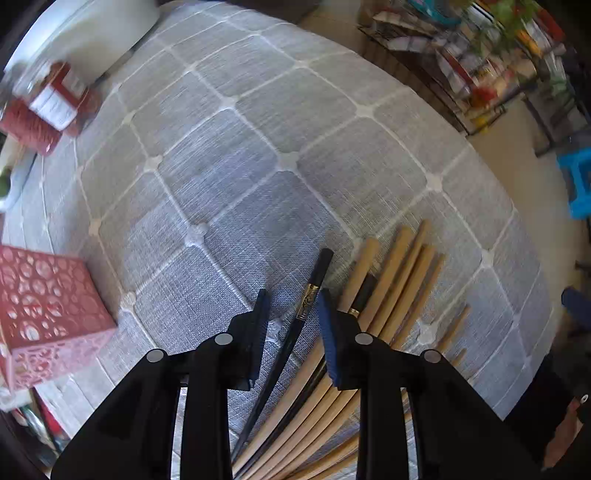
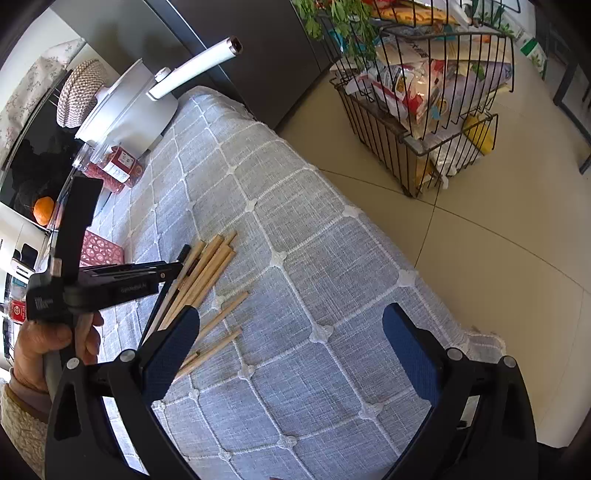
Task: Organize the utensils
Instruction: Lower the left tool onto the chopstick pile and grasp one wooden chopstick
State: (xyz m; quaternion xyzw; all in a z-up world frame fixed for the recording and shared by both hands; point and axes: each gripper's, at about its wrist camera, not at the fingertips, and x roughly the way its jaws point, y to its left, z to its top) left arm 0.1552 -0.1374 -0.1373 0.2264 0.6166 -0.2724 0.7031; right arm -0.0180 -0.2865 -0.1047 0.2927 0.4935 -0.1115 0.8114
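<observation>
my left gripper (image 1: pixel 291 328) sits low over the grey checked tablecloth (image 1: pixel 229 155), fingers apart, nothing clamped. a black chopstick (image 1: pixel 295 325) with a gold band runs up through the gap from 6 toward 12 o'clock, lying on the cloth; whether either pad touches it, i cannot tell. just beside it at 3 o'clock, the bundle of wooden chopsticks (image 1: pixel 395 273) fans out flat on the cloth, partly under my right-hand finger. a second dark stick is mixed in among the wooden ones, mostly hidden.

further out at 9 o'clock, a pink cutout box (image 1: pixel 48 306) stands on the cloth, well apart from the sticks. far at 10 o'clock, a clear jar of red things (image 1: pixel 48 107), blurred, with a white pot (image 1: pixel 103 33) behind it.

right wrist view: my right gripper (image 2: pixel 291 354) hangs above bare cloth, fingers wide apart, holding nothing. at 10 o'clock from it lie the wooden chopsticks (image 2: pixel 207 273), a few strays nearer the left pad. my left hand (image 2: pixel 48 350) grips the other tool at 9 o'clock, its tips over the pile. beyond, at 11 o'clock, the white pot with its long handle; at 1 o'clock, on the floor, a wire basket (image 2: pixel 424 110) of packets.
</observation>
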